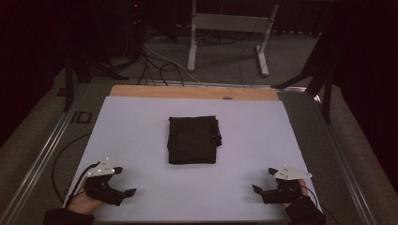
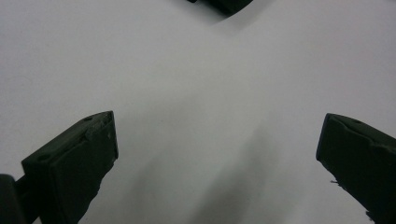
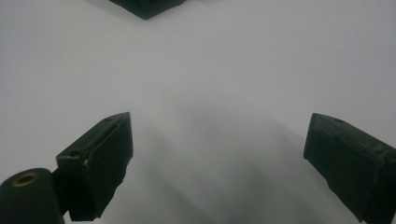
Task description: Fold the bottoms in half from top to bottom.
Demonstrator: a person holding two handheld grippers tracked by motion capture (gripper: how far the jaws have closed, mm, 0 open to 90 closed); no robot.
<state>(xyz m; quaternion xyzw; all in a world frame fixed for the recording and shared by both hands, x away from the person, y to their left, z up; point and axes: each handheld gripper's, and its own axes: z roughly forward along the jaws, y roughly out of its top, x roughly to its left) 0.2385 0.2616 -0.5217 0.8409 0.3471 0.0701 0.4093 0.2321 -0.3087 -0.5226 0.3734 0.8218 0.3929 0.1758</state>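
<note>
Both hands are resting low: left gripper (image 1: 126,182) and right gripper (image 1: 264,180) are each gaping wide, nothing between their fingers.

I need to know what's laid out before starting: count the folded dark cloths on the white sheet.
1. A single folded dark cloth lies flat near the middle of the white sheet, ahead of and between both grippers. Layers folded inside it cannot be told apart.

Black folded cloth (image 1: 193,139) — soft, matt, smooth white sheet (image 1: 141,126), bare wood table edge (image 1: 187,92) — matt black plastic jaws
</note>
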